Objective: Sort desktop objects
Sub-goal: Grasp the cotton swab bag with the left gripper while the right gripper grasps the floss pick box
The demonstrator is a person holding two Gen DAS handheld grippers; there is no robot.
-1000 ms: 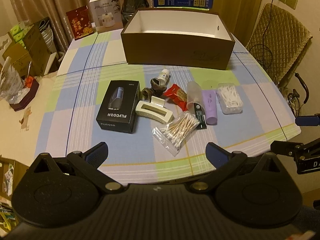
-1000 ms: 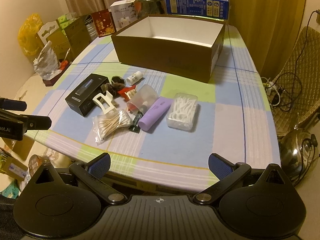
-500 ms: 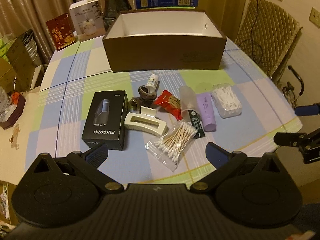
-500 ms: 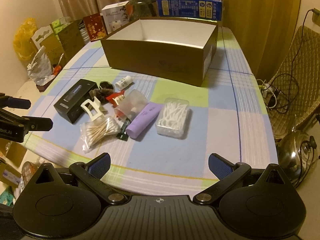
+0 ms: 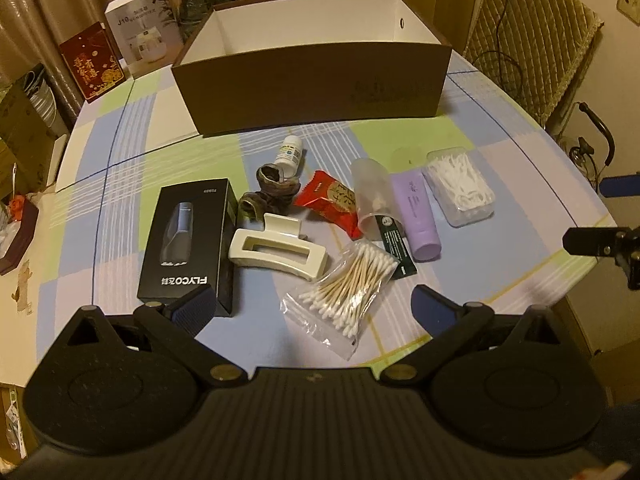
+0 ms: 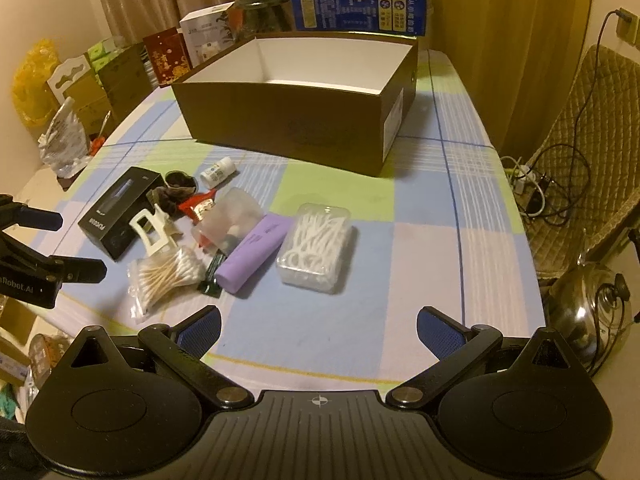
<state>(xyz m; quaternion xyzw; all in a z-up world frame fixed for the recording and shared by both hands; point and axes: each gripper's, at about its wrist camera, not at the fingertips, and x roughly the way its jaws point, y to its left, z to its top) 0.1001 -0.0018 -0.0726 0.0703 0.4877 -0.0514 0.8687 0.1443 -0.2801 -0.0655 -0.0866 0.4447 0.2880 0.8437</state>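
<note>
My left tongs (image 5: 312, 306) and right tongs (image 6: 319, 327) both hang spread and empty over the desk (image 6: 420, 264). Only my left view reads "FLYCO" on the one black box (image 5: 190, 240); one swab bag (image 5: 348, 284) lies beside it. One brown carton (image 6: 296, 92) stands behind, empty.

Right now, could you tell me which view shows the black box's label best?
The left wrist view: the black box lies close, its top face with the printed picture and FLYCO lettering turned towards the camera. The right wrist view shows the same box small, far to the left and at an angle, its lettering barely legible.
</note>
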